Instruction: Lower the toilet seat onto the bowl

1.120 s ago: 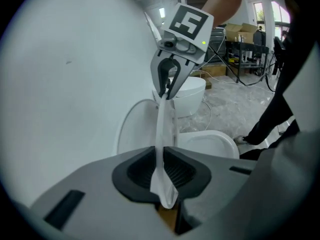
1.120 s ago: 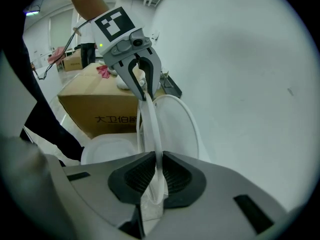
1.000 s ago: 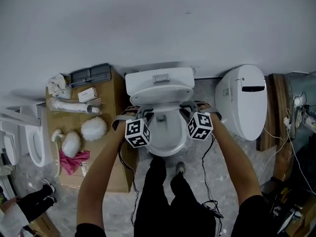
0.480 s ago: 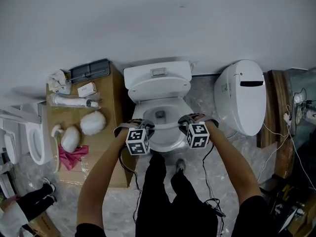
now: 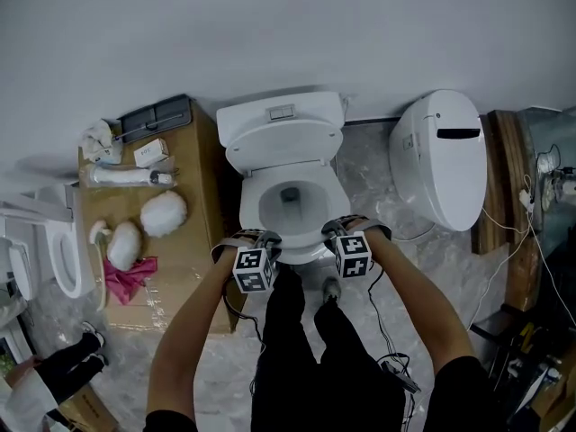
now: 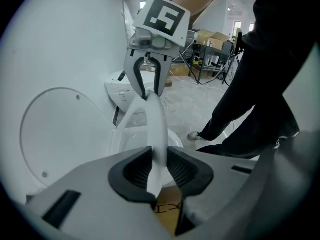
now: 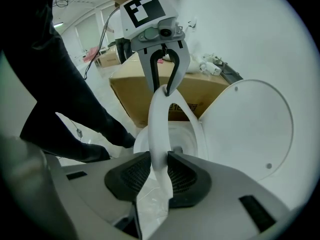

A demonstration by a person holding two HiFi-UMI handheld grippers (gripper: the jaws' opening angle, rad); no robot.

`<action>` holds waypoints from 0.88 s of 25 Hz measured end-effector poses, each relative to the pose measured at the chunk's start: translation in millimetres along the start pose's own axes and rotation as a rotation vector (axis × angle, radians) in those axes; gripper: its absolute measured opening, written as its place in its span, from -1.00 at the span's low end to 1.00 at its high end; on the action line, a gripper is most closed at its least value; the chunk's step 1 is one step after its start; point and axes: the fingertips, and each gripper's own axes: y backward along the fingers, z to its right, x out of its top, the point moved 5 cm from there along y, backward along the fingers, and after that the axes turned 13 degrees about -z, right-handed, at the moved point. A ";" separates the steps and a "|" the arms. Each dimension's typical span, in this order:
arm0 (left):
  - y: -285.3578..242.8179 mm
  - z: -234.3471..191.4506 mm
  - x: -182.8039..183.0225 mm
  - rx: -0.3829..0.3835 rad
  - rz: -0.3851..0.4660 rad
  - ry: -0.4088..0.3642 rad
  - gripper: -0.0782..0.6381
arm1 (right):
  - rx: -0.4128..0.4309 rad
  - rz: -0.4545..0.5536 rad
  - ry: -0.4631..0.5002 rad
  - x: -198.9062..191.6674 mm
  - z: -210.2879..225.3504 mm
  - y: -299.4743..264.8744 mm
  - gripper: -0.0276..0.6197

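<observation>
1. Head view puts the white oval plastic toilet seat (image 5: pixel 251 203) down at the white glazed ceramic bowl (image 5: pixel 288 221). Its front edge is at the bowl's near end, and the white oval lid (image 5: pixel 283 144) stands upright at the bowl's far end.
2. At the bowl's front, the left tongs (image 5: pixel 268 240) and the right tongs (image 5: pixel 329 233) flank the seat's tip. Both are opening, and the seat's thin rim lies between their dark ribbed pads (image 6: pixel 137 172).
3. No view settles whether the seat rests fully on the bowl's rim. If a gap remains, letting go would probably drop hard plastic onto ceramic with a slap.
4. One jaw of each tongs likely sits under the seat, against the bowl. Drawn out crookedly, it could lift the seat or twist it on its hinges.
5. The seat is smooth, glossy and slim with rounded edges, so it is probably slippery. The pads look rubbery and grooved, and the bowl is hard and glazed.
</observation>
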 end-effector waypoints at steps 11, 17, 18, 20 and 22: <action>-36.8 39.7 -0.3 0.009 -0.043 -0.014 -0.47 | 0.014 0.016 -0.029 -2.0 -41.2 -38.4 -0.47; -69.2 61.2 -1.3 -0.055 -0.063 -0.055 -0.41 | 0.096 0.003 -0.034 -6.4 -59.6 -72.4 -0.34; -74.2 64.8 -2.0 -0.058 -0.061 -0.050 -0.40 | 0.116 -0.002 -0.044 -6.8 -62.9 -77.9 -0.31; -84.6 72.0 -4.4 -0.054 -0.066 -0.039 -0.40 | 0.142 -0.008 -0.067 -7.2 -68.6 -89.2 -0.26; -95.5 79.2 -5.6 -0.053 -0.074 -0.026 -0.39 | 0.145 -0.015 -0.082 -7.8 -73.2 -101.4 -0.21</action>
